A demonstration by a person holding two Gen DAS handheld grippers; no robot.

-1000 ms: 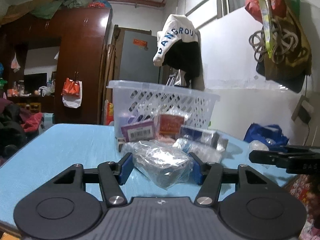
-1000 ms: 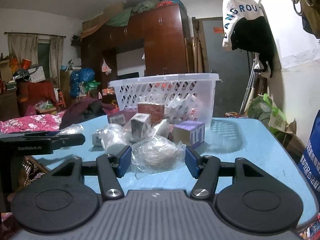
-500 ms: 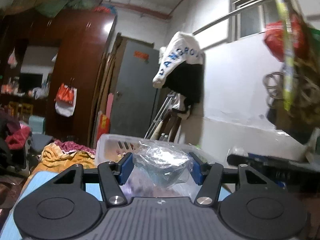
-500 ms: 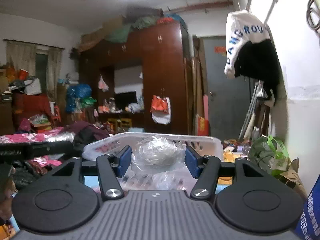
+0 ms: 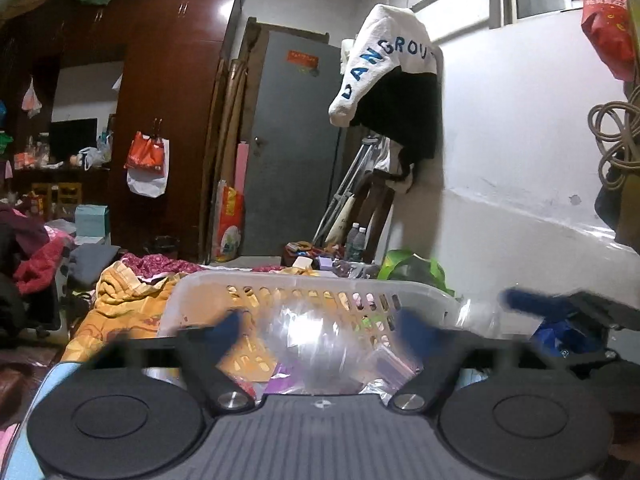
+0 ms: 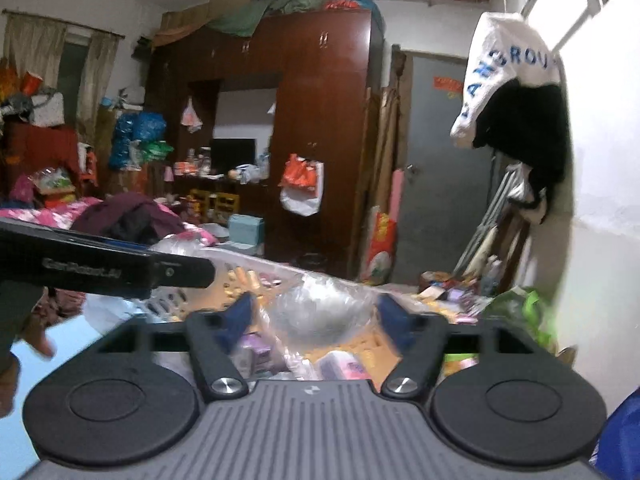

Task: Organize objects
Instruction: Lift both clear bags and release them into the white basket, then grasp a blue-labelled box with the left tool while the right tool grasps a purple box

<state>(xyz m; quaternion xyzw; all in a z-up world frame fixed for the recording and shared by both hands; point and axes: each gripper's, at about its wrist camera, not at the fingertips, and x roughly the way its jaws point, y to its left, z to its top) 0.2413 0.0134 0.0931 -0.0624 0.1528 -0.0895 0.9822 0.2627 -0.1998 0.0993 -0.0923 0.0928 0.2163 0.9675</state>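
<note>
2 clear bags are being let go at once: the left hand-held gripper (image 5: 320, 326) and right hand-held gripper (image 6: 314, 314) are both opening over the white basket (image 5: 408, 294), each bag (image 5: 320, 340) (image 6: 320, 312) between spreading pads, dropping straight in.

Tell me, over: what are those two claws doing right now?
Left gripper and right gripper both opening over the white basket. Clear plastic packets between the jaws, being released. Nothing in the way.

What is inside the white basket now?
Inside the white basket: clear plastic bags and purple packets. What lies underneath is covered, and the picture is blurred.
</note>
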